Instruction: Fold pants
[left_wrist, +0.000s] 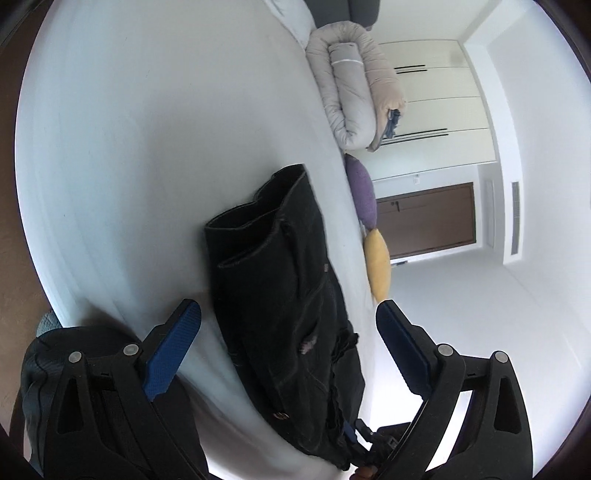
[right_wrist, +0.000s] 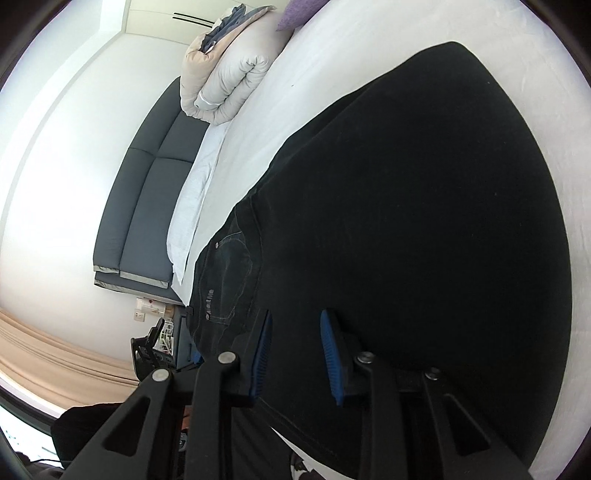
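Blue pads of my left jaws (left_wrist: 288, 354) stand wide apart with nothing pressed between them; the black pants (left_wrist: 288, 295) lie on the white bed (left_wrist: 129, 166) just ahead of and between those pads, touching neither one. Seen from there the pants are folded into a long dark strip, hem edges at the far end, waistband and a button nearest me.

My right jaws (right_wrist: 295, 354) are only partly open, and I see no pad pressing on anything; the gap between them frames dark cloth. The pants (right_wrist: 406, 221) fill most of what lies ahead of these jaws, a broad black panel spread on the bed (right_wrist: 332, 74), with a stitched pocket and a small label ahead and to the left of the left pad.

Farther beyond my left jaws, along the bed's far edge, sit a rolled beige duvet (left_wrist: 351, 92), a purple cushion (left_wrist: 362, 192) and a yellow cushion (left_wrist: 378, 262). Off to the left of my right jaws a grey headboard (right_wrist: 147, 192) stands against the wall.
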